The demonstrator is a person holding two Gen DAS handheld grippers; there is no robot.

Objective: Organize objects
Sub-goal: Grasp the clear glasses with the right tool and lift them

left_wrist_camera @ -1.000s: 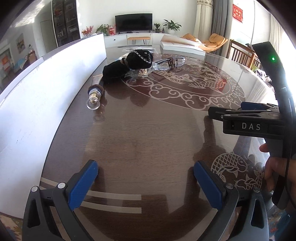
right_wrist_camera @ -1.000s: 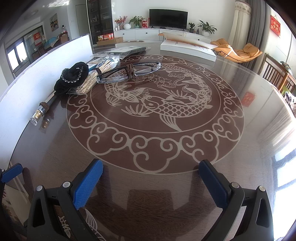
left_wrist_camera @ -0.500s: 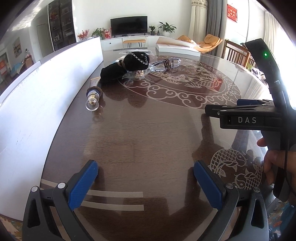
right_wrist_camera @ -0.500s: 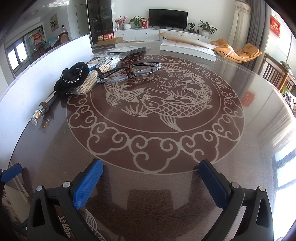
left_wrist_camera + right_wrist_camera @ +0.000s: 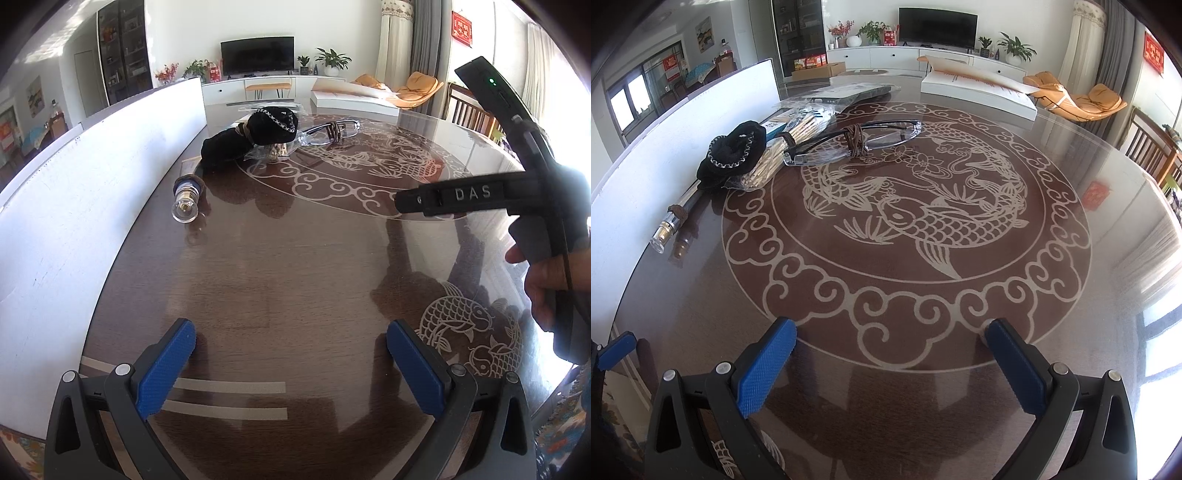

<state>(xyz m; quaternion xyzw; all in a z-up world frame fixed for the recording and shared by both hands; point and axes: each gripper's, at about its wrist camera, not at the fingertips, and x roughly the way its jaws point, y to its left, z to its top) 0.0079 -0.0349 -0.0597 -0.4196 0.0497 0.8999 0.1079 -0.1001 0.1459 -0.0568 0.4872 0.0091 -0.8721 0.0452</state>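
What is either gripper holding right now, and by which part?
Nothing. The left gripper and the right gripper are both open over bare table, well short of the glasses and the black scrunchie.

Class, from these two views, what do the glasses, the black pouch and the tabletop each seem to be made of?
Glasses: clear lenses, plastic or glass, on a thin dark frame, probably metal; you see the table through them.
Black pouch: soft matte fabric, perhaps velvet, with a pale stitched trim; it slumps and does not shine.
Tabletop: dark wood grain with a pale fish inlay under a glossy, likely glass, surface; it mirrors the windows.
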